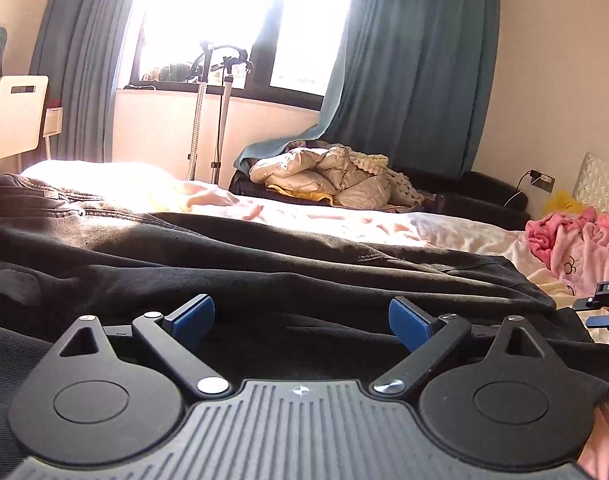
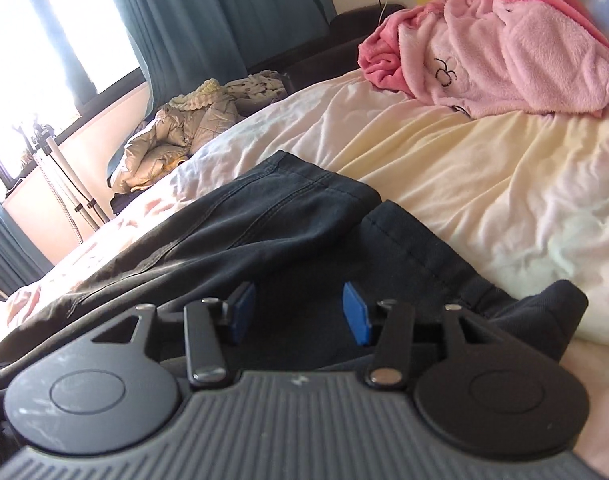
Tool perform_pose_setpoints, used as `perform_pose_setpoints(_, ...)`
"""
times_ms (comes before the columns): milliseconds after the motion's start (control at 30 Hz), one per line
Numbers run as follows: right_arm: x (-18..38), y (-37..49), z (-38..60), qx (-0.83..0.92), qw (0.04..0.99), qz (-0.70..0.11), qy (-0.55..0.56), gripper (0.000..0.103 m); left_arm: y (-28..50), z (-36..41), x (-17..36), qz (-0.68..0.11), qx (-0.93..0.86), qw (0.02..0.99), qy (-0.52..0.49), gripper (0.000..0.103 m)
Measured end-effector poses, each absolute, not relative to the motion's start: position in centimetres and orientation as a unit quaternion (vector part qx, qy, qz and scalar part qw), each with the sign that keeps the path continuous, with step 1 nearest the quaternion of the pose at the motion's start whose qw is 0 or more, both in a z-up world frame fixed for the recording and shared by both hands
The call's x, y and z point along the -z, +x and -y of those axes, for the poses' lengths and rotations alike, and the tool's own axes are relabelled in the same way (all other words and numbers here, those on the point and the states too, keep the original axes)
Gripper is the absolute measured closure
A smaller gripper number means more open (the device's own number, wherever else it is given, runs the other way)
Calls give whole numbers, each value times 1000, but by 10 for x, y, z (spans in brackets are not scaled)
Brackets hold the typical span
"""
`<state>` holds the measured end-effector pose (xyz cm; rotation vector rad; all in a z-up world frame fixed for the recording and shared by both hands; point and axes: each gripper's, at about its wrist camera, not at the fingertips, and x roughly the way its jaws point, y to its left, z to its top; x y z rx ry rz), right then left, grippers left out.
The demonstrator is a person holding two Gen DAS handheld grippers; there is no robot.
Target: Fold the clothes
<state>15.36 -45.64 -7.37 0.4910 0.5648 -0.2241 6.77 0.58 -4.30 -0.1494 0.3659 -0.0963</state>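
Observation:
Black trousers (image 1: pixel 264 256) lie spread across the bed, their leg ends (image 2: pixel 304 196) stacked near the cream sheet. My left gripper (image 1: pixel 302 322) hovers just above the dark cloth, its blue pads wide apart with nothing between them. In the right wrist view my right gripper (image 2: pixel 298 310) stands open over the trouser fabric, tilted, pads apart and holding nothing. Part of the right gripper (image 1: pixel 606 304) shows at the right edge of the left wrist view.
A pink fleece garment (image 2: pixel 504 48) is heaped at the far right of the bed (image 2: pixel 484 184). A beige quilted jacket (image 1: pixel 324 176) lies on a dark sofa beyond the bed. A metal stand (image 1: pixel 220 120), a white chair (image 1: pixel 18 116) and teal curtains (image 1: pixel 404 60) line the window wall.

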Motion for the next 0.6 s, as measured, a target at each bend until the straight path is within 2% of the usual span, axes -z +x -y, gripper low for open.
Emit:
perform_pose_setpoints(333,46,72,389,31,941,-273,197,52,45,-18,22,-157,35,984,-83,7)
perform_pose_setpoints(600,39,44,343,-16,957,-256,132,48,24,-27,10,-149,22,985,-87,6)
